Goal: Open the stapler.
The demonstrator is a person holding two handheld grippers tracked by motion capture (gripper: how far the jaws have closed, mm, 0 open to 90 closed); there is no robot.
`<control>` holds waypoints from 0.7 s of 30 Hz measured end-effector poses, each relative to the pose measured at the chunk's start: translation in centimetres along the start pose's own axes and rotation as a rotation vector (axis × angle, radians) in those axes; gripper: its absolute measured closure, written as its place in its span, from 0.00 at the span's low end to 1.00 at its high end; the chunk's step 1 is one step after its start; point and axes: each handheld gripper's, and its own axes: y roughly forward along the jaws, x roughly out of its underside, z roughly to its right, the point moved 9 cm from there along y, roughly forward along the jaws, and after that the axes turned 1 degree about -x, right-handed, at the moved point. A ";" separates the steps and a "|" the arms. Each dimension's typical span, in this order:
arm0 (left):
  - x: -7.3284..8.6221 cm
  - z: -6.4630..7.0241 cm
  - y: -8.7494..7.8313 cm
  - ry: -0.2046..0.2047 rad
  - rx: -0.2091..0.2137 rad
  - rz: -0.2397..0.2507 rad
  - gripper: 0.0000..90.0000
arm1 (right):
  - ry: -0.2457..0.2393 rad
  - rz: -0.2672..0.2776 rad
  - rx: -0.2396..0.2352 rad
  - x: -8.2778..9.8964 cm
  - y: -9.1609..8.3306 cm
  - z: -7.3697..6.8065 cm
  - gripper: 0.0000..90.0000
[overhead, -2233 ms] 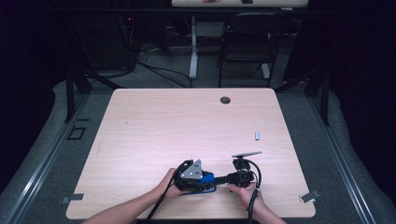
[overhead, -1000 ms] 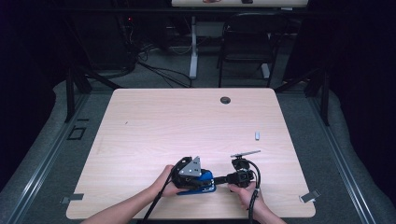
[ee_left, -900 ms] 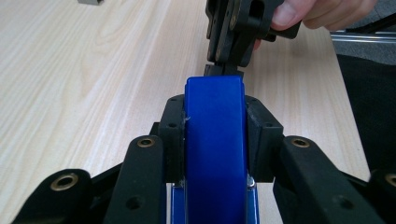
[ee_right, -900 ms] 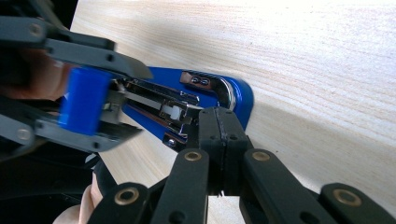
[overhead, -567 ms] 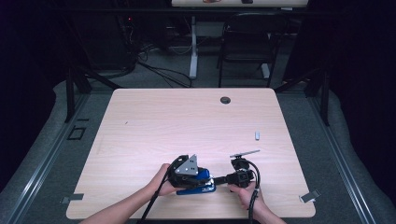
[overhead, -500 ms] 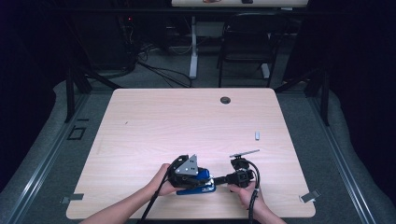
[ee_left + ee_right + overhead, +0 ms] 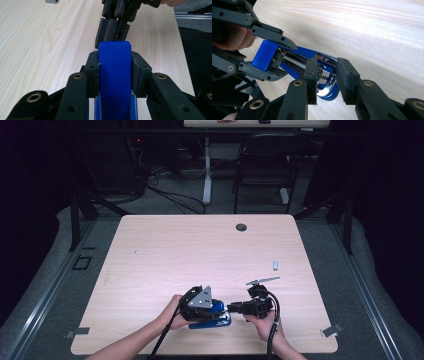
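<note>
Clamping the blue stapler (image 7: 114,75) steady, the left gripper (image 7: 202,305) frees its metal front end for the right gripper (image 7: 325,80), whose jaws have just been opening, apart around it.

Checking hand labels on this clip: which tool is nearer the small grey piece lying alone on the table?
Right. The right tool sits below the small grey piece; the left tool, clamped on the blue stapler, is farther left.
</note>
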 end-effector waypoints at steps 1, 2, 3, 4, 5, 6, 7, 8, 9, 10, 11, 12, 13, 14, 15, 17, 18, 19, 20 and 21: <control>0.0 0.0 0.0 0.001 -0.003 -0.008 0.72 | -0.006 -0.006 0.002 0.0 0.1 0.0 0.79; 0.0 0.0 0.1 0.000 -0.006 -0.014 0.72 | -0.013 -0.009 0.005 0.1 0.3 0.0 0.78; 0.0 0.0 0.2 0.000 -0.010 -0.024 0.72 | -0.020 -0.016 0.010 0.2 0.4 0.0 0.78; -0.1 0.1 0.3 0.007 -0.009 -0.038 0.72 | -0.032 -0.018 0.014 0.2 0.6 0.0 0.79; -0.1 0.2 0.4 0.012 -0.016 -0.057 0.72 | -0.037 -0.026 0.019 0.3 0.7 0.1 0.79; -0.1 0.1 0.5 0.019 -0.019 -0.067 0.72 | -0.033 -0.023 0.020 0.3 0.8 0.1 0.79; -0.1 0.2 0.6 0.014 -0.018 -0.078 0.72 | -0.034 -0.025 0.016 0.3 0.8 0.2 0.79; -0.1 0.1 0.6 0.015 -0.017 -0.085 0.72 | -0.034 -0.023 0.014 0.3 0.9 0.2 0.79; -0.1 0.1 0.7 0.008 -0.017 -0.093 0.72 | -0.032 -0.023 0.015 0.4 0.9 0.2 0.79; -0.1 0.1 0.7 0.008 -0.017 -0.093 0.72 | -0.032 -0.023 0.015 0.4 0.9 0.2 0.79; -0.2 0.1 0.7 0.009 -0.019 -0.103 0.72 | -0.034 -0.024 0.008 0.4 1.0 0.3 0.82; -0.2 0.1 0.7 0.009 -0.019 -0.103 0.72 | -0.034 -0.024 0.008 0.4 1.0 0.3 0.82; -0.1 0.1 0.7 0.005 -0.011 -0.112 0.72 | -0.032 -0.024 0.005 0.4 1.0 0.2 0.84; -0.1 0.2 0.8 0.003 -0.010 -0.111 0.72 | -0.034 -0.024 -0.004 0.5 1.1 0.1 0.87; -0.1 0.2 0.8 0.003 -0.009 -0.118 0.72 | -0.033 -0.023 -0.007 0.5 1.1 0.1 0.89; -0.1 0.2 0.9 0.002 -0.009 -0.125 0.72 | -0.033 -0.017 -0.014 0.5 1.1 0.0 0.91; -0.1 0.2 1.0 -0.002 -0.008 -0.126 0.72 | -0.035 -0.019 -0.013 0.5 1.1 0.0 0.91; -0.1 0.2 1.0 0.002 -0.005 -0.138 0.72 | -0.022 -0.016 -0.027 0.5 1.1 0.0 0.92; -0.1 0.2 1.0 0.002 -0.005 -0.138 0.72 | -0.022 -0.016 -0.027 0.5 1.1 0.0 0.92; -0.2 0.2 1.1 0.001 -0.011 -0.144 0.72 | -0.015 -0.012 -0.033 0.5 1.1 0.1 0.92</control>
